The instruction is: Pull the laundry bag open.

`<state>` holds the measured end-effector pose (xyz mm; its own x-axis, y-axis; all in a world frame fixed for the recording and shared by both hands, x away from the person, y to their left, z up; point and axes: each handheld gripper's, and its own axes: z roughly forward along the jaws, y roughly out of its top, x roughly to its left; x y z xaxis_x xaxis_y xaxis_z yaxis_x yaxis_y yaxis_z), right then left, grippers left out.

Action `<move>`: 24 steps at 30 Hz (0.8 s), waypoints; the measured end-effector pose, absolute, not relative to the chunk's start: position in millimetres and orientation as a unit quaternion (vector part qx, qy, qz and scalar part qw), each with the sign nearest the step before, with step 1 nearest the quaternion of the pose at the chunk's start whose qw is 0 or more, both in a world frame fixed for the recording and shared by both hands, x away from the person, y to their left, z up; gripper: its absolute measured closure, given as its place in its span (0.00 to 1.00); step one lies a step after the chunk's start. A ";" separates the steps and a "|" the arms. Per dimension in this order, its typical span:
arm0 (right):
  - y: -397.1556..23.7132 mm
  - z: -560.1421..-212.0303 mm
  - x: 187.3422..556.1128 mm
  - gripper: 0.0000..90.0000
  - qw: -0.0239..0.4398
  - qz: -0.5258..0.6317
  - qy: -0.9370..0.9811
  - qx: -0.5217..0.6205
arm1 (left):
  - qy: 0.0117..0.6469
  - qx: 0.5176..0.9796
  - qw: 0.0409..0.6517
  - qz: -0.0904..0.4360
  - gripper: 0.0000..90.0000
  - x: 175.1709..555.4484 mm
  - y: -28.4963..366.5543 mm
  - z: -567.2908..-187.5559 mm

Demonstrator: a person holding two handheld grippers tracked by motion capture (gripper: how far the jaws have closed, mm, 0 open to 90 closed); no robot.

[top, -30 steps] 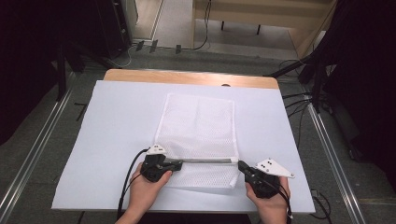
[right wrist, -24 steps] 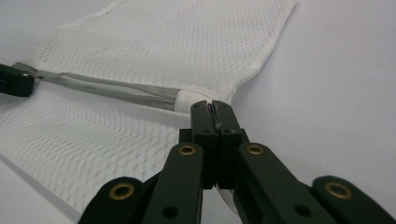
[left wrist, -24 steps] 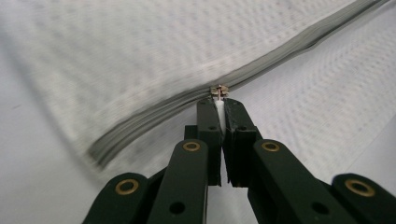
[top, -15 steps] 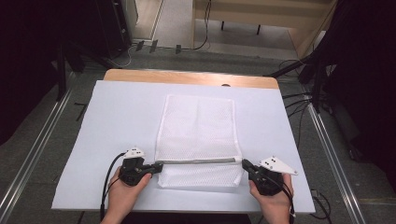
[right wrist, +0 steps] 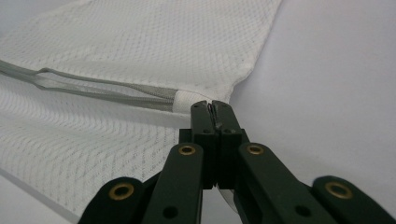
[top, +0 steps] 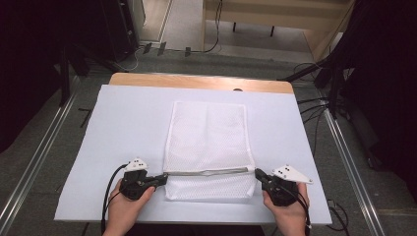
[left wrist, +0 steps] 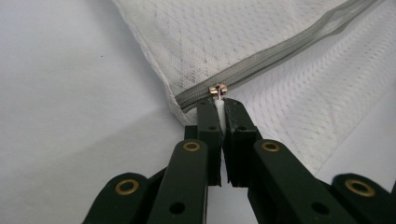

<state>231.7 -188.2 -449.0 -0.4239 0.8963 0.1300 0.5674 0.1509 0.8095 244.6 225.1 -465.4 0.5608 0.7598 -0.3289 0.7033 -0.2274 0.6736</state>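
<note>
Left claw [left wrist: 219,103] pinches the small brass zipper pull [left wrist: 217,89]; right claw [right wrist: 214,108] clamps the white mesh laundry bag [top: 209,142] edge.

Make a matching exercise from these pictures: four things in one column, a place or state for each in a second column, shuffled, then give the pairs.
Things
1. mesh bag
2. zipper slider
3. left gripper
4. right gripper

Places or states
A. at the bag's left edge, right at the tips of a gripper's jaws
B. jaws closed on the bag's right edge, at the zipper's end
C. lying flat on the white sheet
D. jaws nearly together, pinching the slider's pull

Pairs: 1-C, 2-A, 3-D, 4-B
</note>
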 end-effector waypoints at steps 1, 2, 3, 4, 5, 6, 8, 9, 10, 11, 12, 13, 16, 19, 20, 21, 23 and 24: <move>-188.5 -449.8 231.8 1.00 0.194 0.418 0.734 0.500 | 0.465 0.779 0.419 0.034 0.95 244.2 226.4 -465.5; -189.1 -450.4 232.0 1.00 0.190 0.417 0.735 0.500 | 0.466 0.773 0.429 0.035 0.85 243.2 227.5 -465.1; -189.9 -450.8 231.9 1.00 0.187 0.419 0.734 0.500 | 0.462 0.771 0.437 0.033 0.79 242.5 228.8 -464.4; -190.9 -451.2 231.7 1.00 0.188 0.421 0.731 0.503 | 0.460 0.769 0.443 0.032 0.73 241.4 229.8 -463.2; -192.1 -451.3 231.8 0.98 0.184 0.423 0.729 0.506 | 0.457 0.768 0.448 0.038 0.68 239.8 230.8 -461.5; -193.4 -451.5 232.2 0.92 0.181 0.425 0.727 0.508 | 0.457 0.764 0.452 0.053 0.60 236.9 231.3 -459.4; -195.8 -452.0 233.5 0.83 0.168 0.432 0.723 0.513 | 0.460 0.761 0.451 0.076 0.49 233.4 233.0 -456.6; -196.7 -452.2 233.6 0.79 0.170 0.430 0.724 0.512 | 0.464 0.759 0.450 0.086 0.42 231.7 234.3 -455.4; -197.2 -452.2 233.3 0.76 0.173 0.430 0.723 0.512 | 0.467 0.757 0.447 0.096 0.37 229.9 236.8 -454.0; -198.1 -451.8 233.2 0.72 0.174 0.431 0.722 0.513 | 0.470 0.754 0.447 0.101 0.33 228.9 238.6 -453.4; -198.7 -451.6 233.3 0.68 0.175 0.432 0.721 0.513 | 0.475 0.750 0.448 0.105 0.29 227.7 242.1 -452.5; -199.7 -451.0 233.5 0.63 0.178 0.434 0.718 0.515 | 0.477 0.748 0.450 0.105 0.25 227.1 245.2 -452.2; -203.7 -449.5 234.7 0.54 0.179 0.437 0.711 0.520 | 0.482 0.743 0.452 0.110 0.15 225.3 253.0 -451.6; -209.8 -448.2 235.9 0.46 0.184 0.444 0.707 0.518 | 0.477 0.742 0.455 0.123 0.11 222.5 261.4 -450.1; -212.2 -447.7 235.9 0.43 0.187 0.447 0.706 0.517 | 0.476 0.740 0.457 0.127 0.10 222.0 264.4 -449.3; -214.8 -447.1 236.1 0.41 0.190 0.448 0.705 0.515 | 0.480 0.734 0.462 0.134 0.10 221.2 267.7 -448.5; -220.5 -446.0 236.4 0.37 0.199 0.451 0.704 0.511 | 0.483 0.723 0.474 0.141 0.10 220.7 274.7 -447.2; -224.6 -445.6 236.6 0.37 0.208 0.448 0.704 0.510 | 0.484 0.720 0.477 0.143 0.10 220.5 277.1 -446.7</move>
<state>236.6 -224.6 -445.6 -0.3940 0.9044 0.1638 0.5313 0.0787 0.8435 220.5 277.1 -446.7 0.4914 0.8324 -0.2561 0.5595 -0.0763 0.8253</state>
